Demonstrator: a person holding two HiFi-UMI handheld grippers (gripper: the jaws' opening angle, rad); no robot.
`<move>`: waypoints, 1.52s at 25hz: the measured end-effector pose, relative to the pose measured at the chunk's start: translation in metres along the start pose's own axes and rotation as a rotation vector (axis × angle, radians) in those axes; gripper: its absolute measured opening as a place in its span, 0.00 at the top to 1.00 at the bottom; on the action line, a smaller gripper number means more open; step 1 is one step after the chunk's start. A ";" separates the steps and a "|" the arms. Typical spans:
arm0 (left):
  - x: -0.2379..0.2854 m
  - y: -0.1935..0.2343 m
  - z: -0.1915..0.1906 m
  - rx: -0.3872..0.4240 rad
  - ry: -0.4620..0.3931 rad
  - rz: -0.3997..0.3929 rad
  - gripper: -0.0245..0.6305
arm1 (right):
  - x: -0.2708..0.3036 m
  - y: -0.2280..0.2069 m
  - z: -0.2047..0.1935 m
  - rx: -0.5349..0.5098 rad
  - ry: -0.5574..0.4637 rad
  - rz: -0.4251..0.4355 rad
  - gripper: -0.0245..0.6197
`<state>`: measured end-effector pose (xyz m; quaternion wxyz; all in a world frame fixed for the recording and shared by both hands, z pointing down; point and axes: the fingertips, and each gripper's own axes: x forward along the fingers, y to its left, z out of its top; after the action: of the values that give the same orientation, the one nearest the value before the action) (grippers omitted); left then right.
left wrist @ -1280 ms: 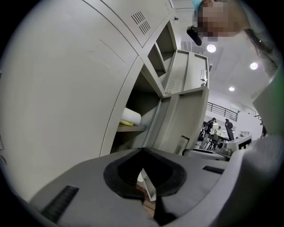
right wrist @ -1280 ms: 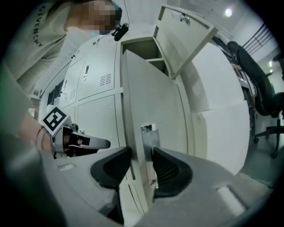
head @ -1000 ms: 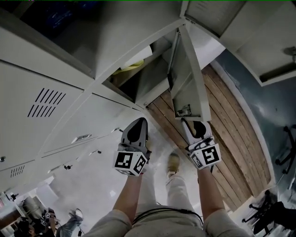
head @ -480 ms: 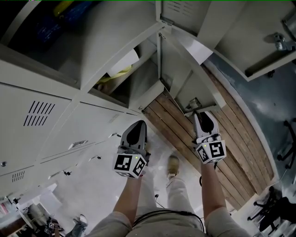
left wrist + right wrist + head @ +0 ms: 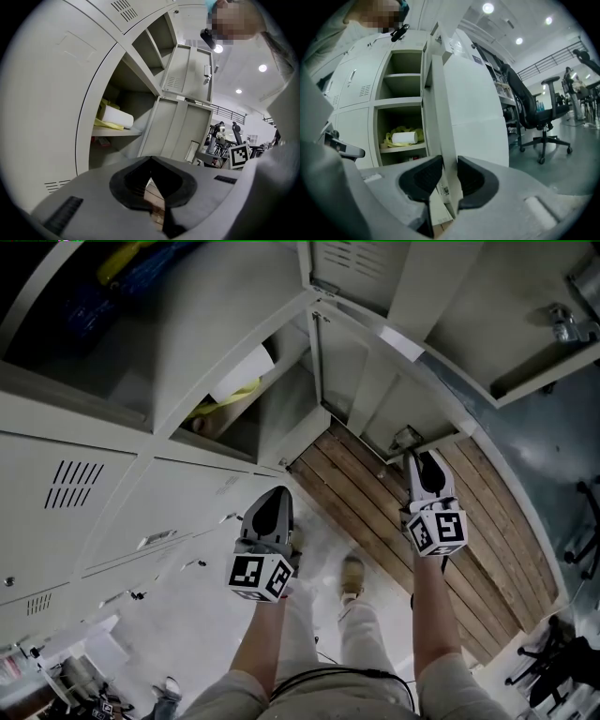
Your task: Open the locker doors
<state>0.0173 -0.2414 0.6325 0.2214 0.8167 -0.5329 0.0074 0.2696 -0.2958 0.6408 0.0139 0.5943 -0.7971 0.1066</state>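
Observation:
The grey locker door [image 5: 384, 395] of the middle compartment stands swung out over the wood floor. My right gripper [image 5: 424, 457] is shut on its free edge just below the latch [image 5: 406, 437]. In the right gripper view the pads [image 5: 426, 176] press both sides of the door's edge [image 5: 440, 117], and the gripper [image 5: 450, 161] straddles it. My left gripper [image 5: 272, 498] hangs in front of the closed lower lockers, shut with nothing in it [image 5: 151, 161]. The open compartment holds a white roll [image 5: 239, 376] on yellow cloth.
The upper locker door [image 5: 352, 268] is open too. Closed lockers with handles [image 5: 178, 502] lie at lower left. A wood floor strip [image 5: 394, 521] runs under the door, and the person's shoe [image 5: 352, 570] stands between the grippers. A black office chair [image 5: 539, 122] stands to the right.
The right gripper has moved rightward and outward with the door's edge in its jaws, and the door has swung wider open. The left gripper has barely shifted.

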 end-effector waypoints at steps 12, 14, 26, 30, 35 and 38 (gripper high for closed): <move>0.002 0.000 -0.008 -0.005 0.020 -0.005 0.96 | 0.015 -0.026 0.003 0.031 -0.010 -0.065 0.80; 0.003 0.000 -0.007 -0.005 0.019 -0.006 0.96 | 0.017 -0.027 0.004 0.028 -0.010 -0.073 0.80; 0.000 -0.001 -0.007 -0.005 0.018 -0.015 0.96 | 0.014 -0.025 0.010 0.005 -0.019 -0.092 0.63; -0.002 -0.002 -0.006 -0.003 0.016 -0.015 0.96 | 0.006 -0.021 0.012 -0.006 -0.017 -0.090 0.63; -0.008 -0.002 0.001 0.004 0.006 -0.014 0.96 | -0.006 -0.011 0.017 -0.018 -0.017 -0.085 0.64; -0.013 -0.004 0.006 0.012 -0.001 -0.013 0.96 | -0.014 0.000 0.022 -0.031 -0.015 -0.060 0.69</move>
<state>0.0137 -0.2314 0.6232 0.2164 0.8213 -0.5278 0.0086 0.2762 -0.2865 0.6170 0.0203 0.6184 -0.7805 0.0895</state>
